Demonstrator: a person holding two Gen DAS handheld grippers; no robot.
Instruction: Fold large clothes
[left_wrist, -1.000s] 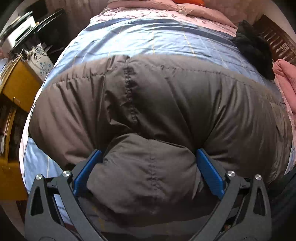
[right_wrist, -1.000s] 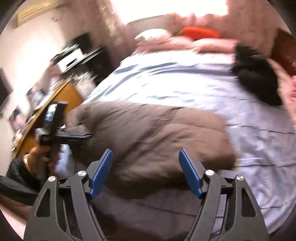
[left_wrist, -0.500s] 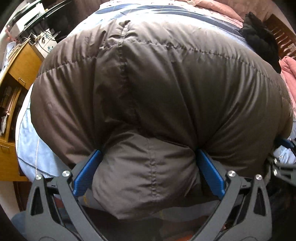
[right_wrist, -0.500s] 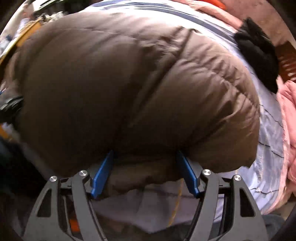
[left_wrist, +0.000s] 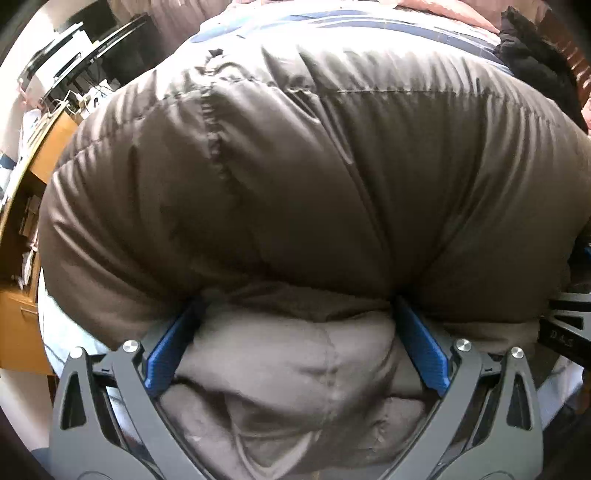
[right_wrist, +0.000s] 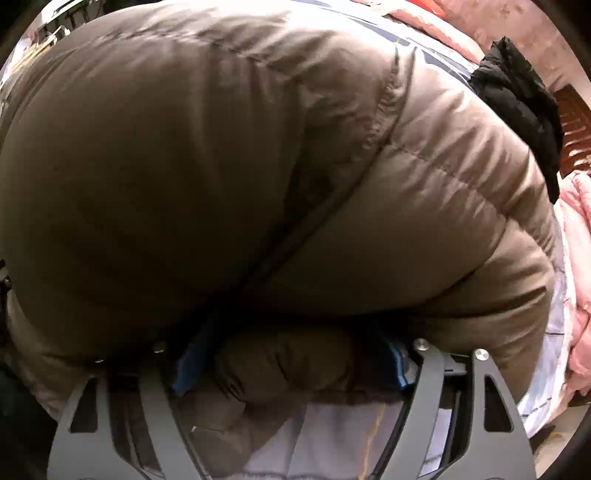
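A large brown puffy down jacket (left_wrist: 314, 177) lies on the bed and fills both views; it also shows in the right wrist view (right_wrist: 221, 166). My left gripper (left_wrist: 295, 343) has its blue pads wide apart with a thick fold of the jacket's near edge bulging between them. My right gripper (right_wrist: 288, 365) also holds a bunched fold of the jacket between its blue pads, which the overhanging fabric partly hides. Part of the right gripper shows at the right edge of the left wrist view (left_wrist: 565, 332).
The bed has a light blue sheet (right_wrist: 546, 362). A black garment (right_wrist: 517, 107) lies at the far right of the bed, with pink bedding (right_wrist: 580, 266) beside it. A wooden desk (left_wrist: 22, 266) with clutter stands left of the bed.
Both grippers have pushed into the jacket's near edge and closed in on it; the jacket now looms larger, bulges over the pads and hides most of the bed.
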